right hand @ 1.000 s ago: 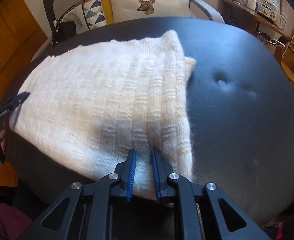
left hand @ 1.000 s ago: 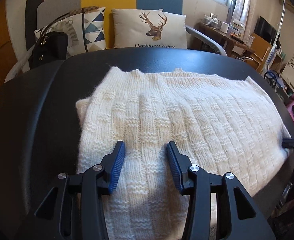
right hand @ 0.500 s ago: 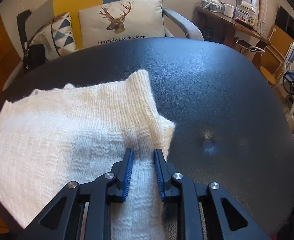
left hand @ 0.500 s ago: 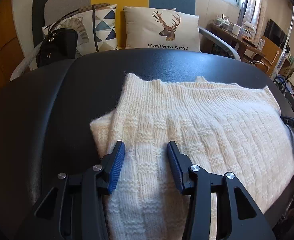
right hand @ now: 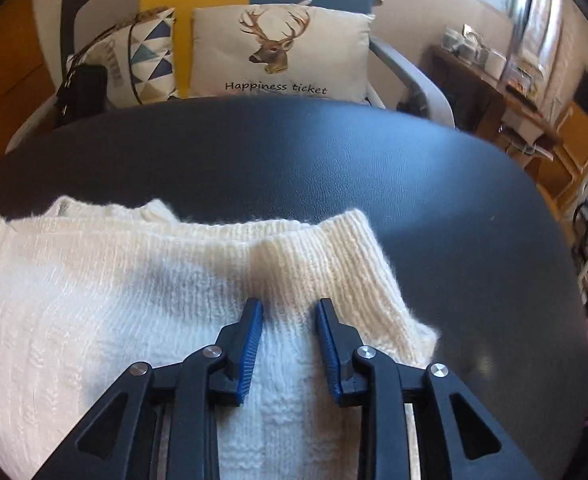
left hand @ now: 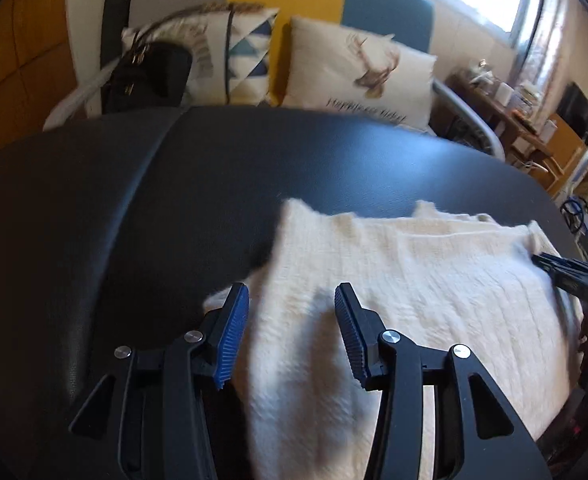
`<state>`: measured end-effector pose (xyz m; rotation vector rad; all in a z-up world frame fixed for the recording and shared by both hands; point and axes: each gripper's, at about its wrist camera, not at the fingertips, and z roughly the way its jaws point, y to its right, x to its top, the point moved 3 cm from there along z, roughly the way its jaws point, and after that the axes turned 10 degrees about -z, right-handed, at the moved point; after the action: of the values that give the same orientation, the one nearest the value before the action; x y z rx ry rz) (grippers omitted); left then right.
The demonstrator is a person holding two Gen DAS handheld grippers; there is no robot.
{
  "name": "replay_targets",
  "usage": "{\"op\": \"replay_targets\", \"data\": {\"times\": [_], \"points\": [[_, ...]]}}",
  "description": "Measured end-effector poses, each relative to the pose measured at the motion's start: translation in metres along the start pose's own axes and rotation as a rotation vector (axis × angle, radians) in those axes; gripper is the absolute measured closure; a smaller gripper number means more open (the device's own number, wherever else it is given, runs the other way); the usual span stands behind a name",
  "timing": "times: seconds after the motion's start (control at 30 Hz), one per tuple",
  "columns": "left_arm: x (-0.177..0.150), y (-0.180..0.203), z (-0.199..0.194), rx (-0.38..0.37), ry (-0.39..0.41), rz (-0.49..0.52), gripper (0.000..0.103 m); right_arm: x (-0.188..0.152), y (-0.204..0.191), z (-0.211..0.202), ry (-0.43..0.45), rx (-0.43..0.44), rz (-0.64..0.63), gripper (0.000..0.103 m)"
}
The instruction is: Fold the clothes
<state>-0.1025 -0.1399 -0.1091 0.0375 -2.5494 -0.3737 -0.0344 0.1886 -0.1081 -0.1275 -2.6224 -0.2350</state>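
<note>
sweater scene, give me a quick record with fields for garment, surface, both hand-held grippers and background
garment: cream knit sweater, partly folded, lying flat
surface: black padded top, sweater on its near side
left hand-held gripper: open, jaws apart over the sweater's left edge
right hand-held gripper: open, jaws have just been opening, knit between them but not pinched
background: deer cushion, triangle cushion, black bag
</note>
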Motion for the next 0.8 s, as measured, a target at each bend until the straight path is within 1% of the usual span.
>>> {"op": "replay_targets", "data": {"times": [0.03,0.1,0.13,0.17,0.2,0.23,0.27,0.3,0.33,0.4,0.43,0.5,0.57,0.63,0.7,0.73,0.77,0.8], "points": [[0.003,0.000,0.001,-0.025,0.004,-0.010,0.055,0.003,-0.001,-0.006,0.009,0.009,0.007,0.075],[0.008,0.006,0.001,-0.019,0.029,0.014,0.055,0.009,-0.010,-0.022,0.080,0.044,0.012,0.068],[0.008,0.012,0.003,-0.027,0.025,0.031,0.055,0.013,-0.018,-0.028,0.114,0.053,-0.004,0.057],[0.007,0.017,0.006,-0.034,0.021,0.049,0.055,0.014,-0.026,-0.033,0.143,0.063,-0.019,0.037],[0.006,0.022,0.010,-0.029,0.016,0.074,0.055,0.016,-0.033,-0.033,0.167,0.084,-0.024,0.026],[0.004,0.027,0.017,0.005,0.006,0.109,0.054,0.019,-0.041,-0.029,0.177,0.116,-0.033,0.014],[0.003,0.027,0.027,0.037,-0.016,0.127,0.051,0.020,-0.050,-0.018,0.157,0.132,-0.049,0.014],[0.002,0.028,0.037,0.070,-0.039,0.145,0.047,0.018,-0.054,-0.003,0.097,0.125,-0.068,0.014],[0.003,0.027,0.044,0.085,-0.051,0.151,0.042,0.020,-0.056,0.001,0.079,0.116,-0.061,0.014],[0.012,0.020,0.044,0.051,-0.065,0.112,0.041,0.026,-0.061,0.008,0.049,0.100,-0.044,0.014],[0.016,0.017,0.038,0.038,-0.055,0.080,0.041,0.032,-0.060,0.004,0.058,0.094,-0.040,0.015],[0.022,0.009,0.019,0.016,0.007,0.013,0.041,0.047,-0.062,-0.010,0.106,0.095,-0.033,0.015],[0.019,0.003,-0.006,-0.021,0.064,-0.027,0.041,0.057,-0.078,-0.023,0.146,0.179,-0.069,0.015],[0.009,0.000,-0.026,-0.048,0.093,-0.053,0.041,0.063,-0.103,-0.037,0.169,0.244,-0.134,0.015],[-0.005,-0.002,-0.040,-0.078,0.116,-0.076,0.041,0.065,-0.131,-0.041,0.163,0.258,-0.196,0.015],[-0.013,-0.001,-0.045,-0.100,0.112,-0.075,0.041,0.067,-0.145,-0.043,0.160,0.263,-0.226,0.015],[-0.018,0.002,-0.047,-0.120,0.100,-0.058,0.041,0.070,-0.162,-0.037,0.138,0.263,-0.253,0.015],[-0.019,0.005,-0.048,-0.134,0.099,-0.036,0.041,0.066,-0.174,-0.035,0.122,0.241,-0.245,0.015]]}}
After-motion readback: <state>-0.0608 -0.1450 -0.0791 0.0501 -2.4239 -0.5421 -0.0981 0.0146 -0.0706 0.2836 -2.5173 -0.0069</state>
